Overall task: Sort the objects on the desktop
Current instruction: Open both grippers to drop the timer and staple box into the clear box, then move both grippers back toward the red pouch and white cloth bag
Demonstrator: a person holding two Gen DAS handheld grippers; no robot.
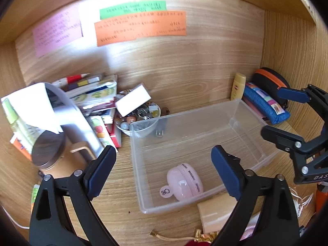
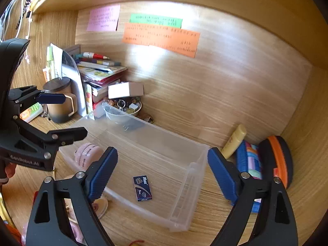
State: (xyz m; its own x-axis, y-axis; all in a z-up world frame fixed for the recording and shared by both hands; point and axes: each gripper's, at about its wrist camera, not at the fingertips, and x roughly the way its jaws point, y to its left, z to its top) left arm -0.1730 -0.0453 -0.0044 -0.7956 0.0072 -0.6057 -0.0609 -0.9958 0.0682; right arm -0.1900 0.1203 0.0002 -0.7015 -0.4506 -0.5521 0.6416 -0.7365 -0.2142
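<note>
A clear plastic bin (image 1: 180, 141) stands on the wooden desk. A pink round case (image 1: 184, 181) lies at its near left end, also seen through the bin's wall (image 2: 86, 155). A small dark blue staples box (image 2: 142, 188) lies flat on the floor of the bin (image 2: 194, 184) toward the other end. My left gripper (image 1: 164, 164) hovers open above the pink case, nothing between its pads. Above the staples box my right gripper (image 2: 163, 160) is open and empty as well. Each gripper shows in the other's view, the right (image 1: 274, 112) and the left (image 2: 69, 115).
Left of the bin are a lidded mug (image 1: 49, 151), stacked books (image 1: 94, 96) and a bowl of trinkets (image 1: 139, 119). At the right wall lie a yellow tube (image 1: 237, 89), a blue pencil case (image 1: 264, 104) and a black-orange pouch (image 1: 270, 80). A wooden block (image 1: 217, 211) sits in front.
</note>
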